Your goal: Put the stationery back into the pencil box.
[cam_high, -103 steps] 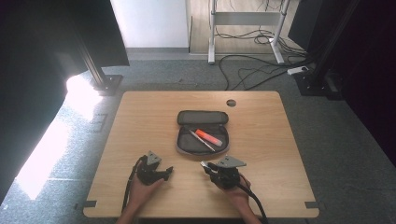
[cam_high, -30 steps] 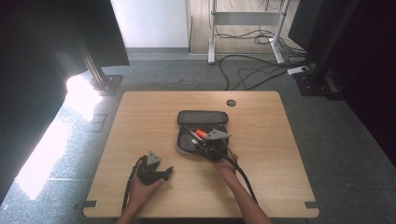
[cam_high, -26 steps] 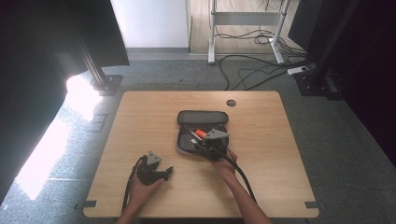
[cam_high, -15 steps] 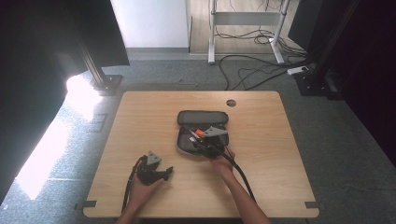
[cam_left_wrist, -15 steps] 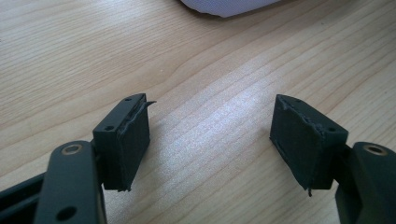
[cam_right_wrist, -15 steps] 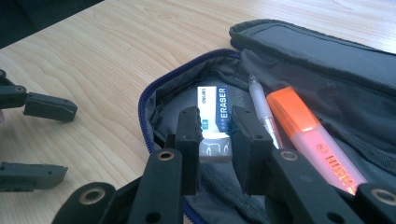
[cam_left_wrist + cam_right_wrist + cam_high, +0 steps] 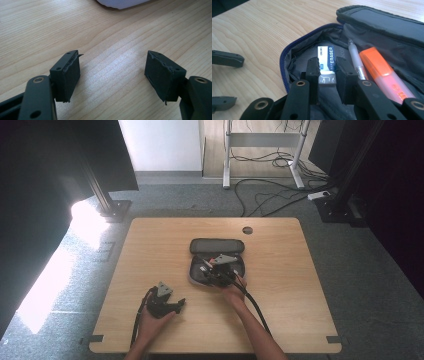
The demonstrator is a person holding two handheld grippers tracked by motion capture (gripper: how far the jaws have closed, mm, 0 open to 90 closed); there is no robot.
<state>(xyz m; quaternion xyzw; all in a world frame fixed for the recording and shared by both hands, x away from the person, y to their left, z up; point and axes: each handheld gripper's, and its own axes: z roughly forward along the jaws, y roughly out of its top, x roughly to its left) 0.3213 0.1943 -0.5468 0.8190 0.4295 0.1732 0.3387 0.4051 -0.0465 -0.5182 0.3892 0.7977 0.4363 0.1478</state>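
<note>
A dark pencil case (image 7: pixel 217 246) lies open at the middle of the wooden table (image 7: pixel 150 250). In the right gripper view its blue-zipped pocket (image 7: pixel 287 65) holds a clear pen (image 7: pixel 355 60) and an orange highlighter (image 7: pixel 382 72). My right gripper (image 7: pixel 326 72) is shut on a white eraser (image 7: pixel 325 56) with a blue label, low inside the case. In the high view the right gripper (image 7: pixel 209 272) sits over the case's lower half. My left gripper (image 7: pixel 176 304) rests near the table's front left. It stands open over bare wood (image 7: pixel 112 72), with nothing between its pads.
A round cable hole (image 7: pixel 247 230) sits behind the case. Bare wood surrounds the case on all sides. Cables (image 7: pixel 270 195) and a desk frame lie on the floor beyond the far edge. A pale blurred shape (image 7: pixel 122 2) shows ahead of the left gripper.
My right gripper has gone from the table's front edge up to the pencil case, then drifted slightly left inside it. The left gripper has kept still.
</note>
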